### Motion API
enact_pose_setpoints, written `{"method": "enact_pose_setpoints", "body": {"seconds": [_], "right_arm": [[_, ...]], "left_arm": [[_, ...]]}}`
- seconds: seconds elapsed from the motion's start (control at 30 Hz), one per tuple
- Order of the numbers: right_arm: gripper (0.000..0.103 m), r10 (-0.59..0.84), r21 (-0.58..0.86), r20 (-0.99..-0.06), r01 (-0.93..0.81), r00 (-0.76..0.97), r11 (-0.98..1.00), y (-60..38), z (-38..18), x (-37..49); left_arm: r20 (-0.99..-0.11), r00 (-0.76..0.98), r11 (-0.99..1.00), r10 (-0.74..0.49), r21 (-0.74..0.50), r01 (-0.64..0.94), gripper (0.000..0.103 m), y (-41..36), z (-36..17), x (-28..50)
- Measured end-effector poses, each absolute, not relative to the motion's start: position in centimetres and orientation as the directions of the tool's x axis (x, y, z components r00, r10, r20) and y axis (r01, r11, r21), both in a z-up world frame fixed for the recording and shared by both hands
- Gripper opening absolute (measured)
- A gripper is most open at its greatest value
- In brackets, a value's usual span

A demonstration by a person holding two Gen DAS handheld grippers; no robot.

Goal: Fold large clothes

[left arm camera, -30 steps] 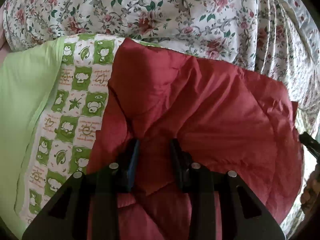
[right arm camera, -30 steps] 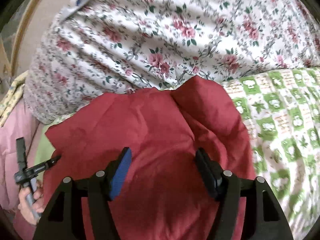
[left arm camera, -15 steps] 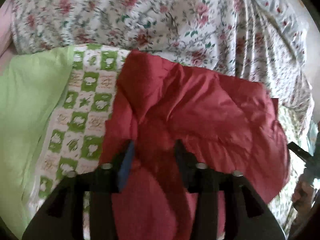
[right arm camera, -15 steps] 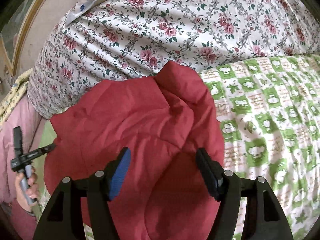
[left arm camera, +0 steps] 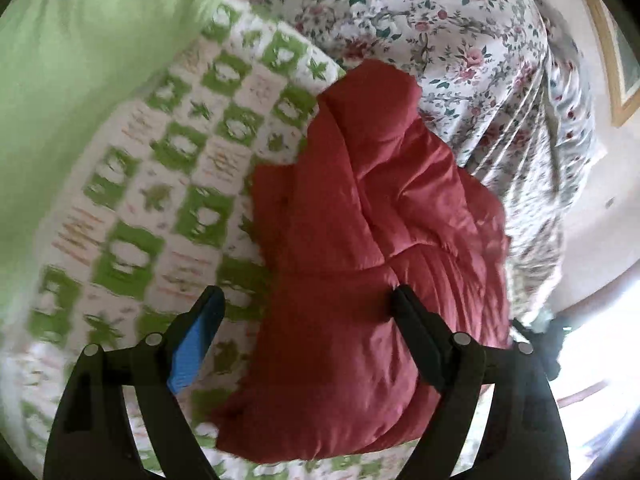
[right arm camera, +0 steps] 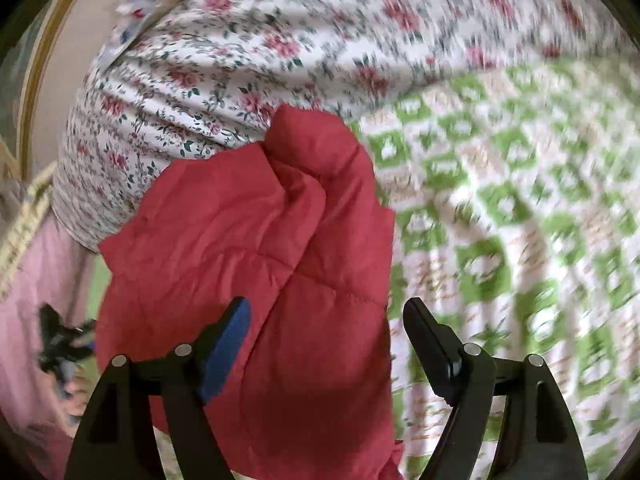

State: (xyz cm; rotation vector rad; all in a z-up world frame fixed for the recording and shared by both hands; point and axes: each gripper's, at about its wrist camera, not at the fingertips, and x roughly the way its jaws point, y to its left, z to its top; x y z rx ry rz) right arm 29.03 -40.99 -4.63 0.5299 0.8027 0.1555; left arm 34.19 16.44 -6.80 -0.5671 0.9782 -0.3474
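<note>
A red quilted garment (left arm camera: pixel 372 248) lies folded in a thick bundle on a green-and-white checked bedspread (left arm camera: pixel 160 184). It also shows in the right wrist view (right arm camera: pixel 256 264). My left gripper (left arm camera: pixel 306 304) is open and empty, held above the bundle's near part. My right gripper (right arm camera: pixel 326 316) is open and empty above the garment's right edge. The far ends of the garment rest against a floral duvet.
A floral duvet (left arm camera: pixel 460 40) is heaped behind the garment and shows in the right wrist view (right arm camera: pixel 280 48). A plain green sheet (left arm camera: pixel 72 60) lies at far left. The other gripper (right arm camera: pixel 60 344) and a pink cloth (right arm camera: pixel 36 280) show at left.
My left gripper has opened wide, let go of the red garment and pulled back to the left. My right gripper stayed open and swung right. The garment now lies as a narrower bundle.
</note>
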Motion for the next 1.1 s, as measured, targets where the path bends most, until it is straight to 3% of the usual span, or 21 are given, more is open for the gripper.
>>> {"method": "enact_pose_setpoints", "body": {"seconds": [0.3, 0.47, 0.53, 0.7, 0.77, 1.1], "right_arm": [[0.085, 0.503, 0.694, -0.593, 0.083, 0.628, 0.715, -41.3, -8.3, 31.2], [0.082, 0.543, 0.732, -0.576, 0.091, 0.611, 0.675, -40.5, -9.4, 31.8], [0.072, 0.549, 0.734, -0.571, 0.079, 0.611, 0.675, -40.4, -9.2, 31.6], [0.042, 0.57, 0.742, -0.555, 0.051, 0.606, 0.668, -40.3, -8.3, 31.0], [0.037, 0.577, 0.747, -0.544, 0.038, 0.609, 0.664, -40.2, -7.5, 30.5], [0.032, 0.617, 0.756, -0.517, -0.02, 0.594, 0.654, -38.8, -5.0, 24.0]], "left_arm": [[-0.62, 0.441, 0.711, -0.649, -0.701, 0.06, 0.086, 13.8, -9.0, 36.0], [-0.636, 0.451, 0.744, -0.625, -0.661, 0.099, 0.087, 12.1, -8.8, 36.2], [-0.633, 0.458, 0.748, -0.624, -0.654, 0.116, 0.071, 11.9, -8.4, 36.0], [-0.63, 0.484, 0.769, -0.607, -0.62, 0.158, 0.052, 11.4, -6.9, 35.1], [-0.621, 0.498, 0.771, -0.605, -0.612, 0.175, 0.047, 11.3, -6.0, 34.5], [-0.572, 0.527, 0.759, -0.629, -0.6, 0.255, 0.04, 12.2, -2.2, 27.5]]}}
